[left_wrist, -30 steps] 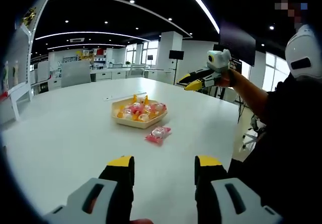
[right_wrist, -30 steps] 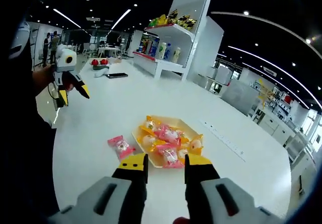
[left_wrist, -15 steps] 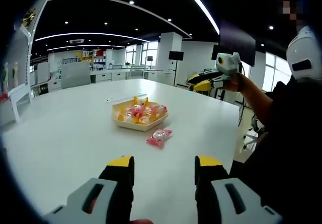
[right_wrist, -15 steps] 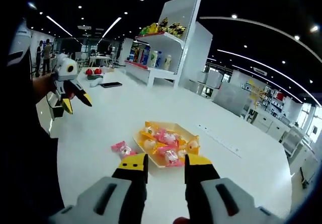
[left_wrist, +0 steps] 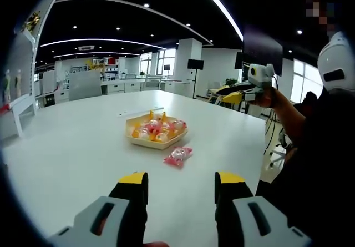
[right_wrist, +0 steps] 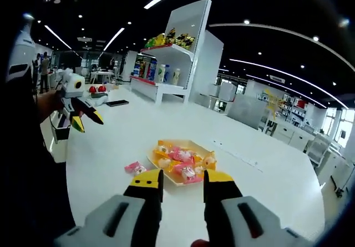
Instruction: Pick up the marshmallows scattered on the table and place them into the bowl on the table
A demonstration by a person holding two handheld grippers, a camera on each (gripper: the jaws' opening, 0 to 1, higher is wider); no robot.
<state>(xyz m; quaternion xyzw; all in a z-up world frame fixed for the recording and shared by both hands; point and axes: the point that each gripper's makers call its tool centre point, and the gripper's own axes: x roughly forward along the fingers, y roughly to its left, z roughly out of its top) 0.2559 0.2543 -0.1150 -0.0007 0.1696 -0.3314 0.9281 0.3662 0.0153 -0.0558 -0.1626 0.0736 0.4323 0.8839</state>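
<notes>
A shallow yellow bowl [left_wrist: 157, 141] [right_wrist: 191, 145] holds several pink and yellow wrapped marshmallows on the white table [left_wrist: 72, 141]. One pink wrapped marshmallow [left_wrist: 178, 155] [right_wrist: 135, 167] lies on the table just outside the bowl. My left gripper [left_wrist: 181, 181] is open low over the near table, well short of the loose marshmallow; it also appears at the left [right_wrist: 82, 120], held up in a hand. My right gripper [right_wrist: 181, 179] is open with nothing between its fingers, close to the bowl's near edge; it appears at the right [left_wrist: 236, 96], raised.
A white shelf unit [right_wrist: 177, 64] with packaged goods stands behind the table. A dark phone [right_wrist: 118, 103] and a bowl of red fruit [right_wrist: 99, 94] lie at the far end. The person's dark sleeve [left_wrist: 310, 147] fills the right side. Desks and chairs [left_wrist: 83, 83] stand beyond.
Both cameras have drawn back, so the bowl looks smaller. In the left gripper view the raised right gripper has shifted rightward. Bowl and loose marshmallow stay put.
</notes>
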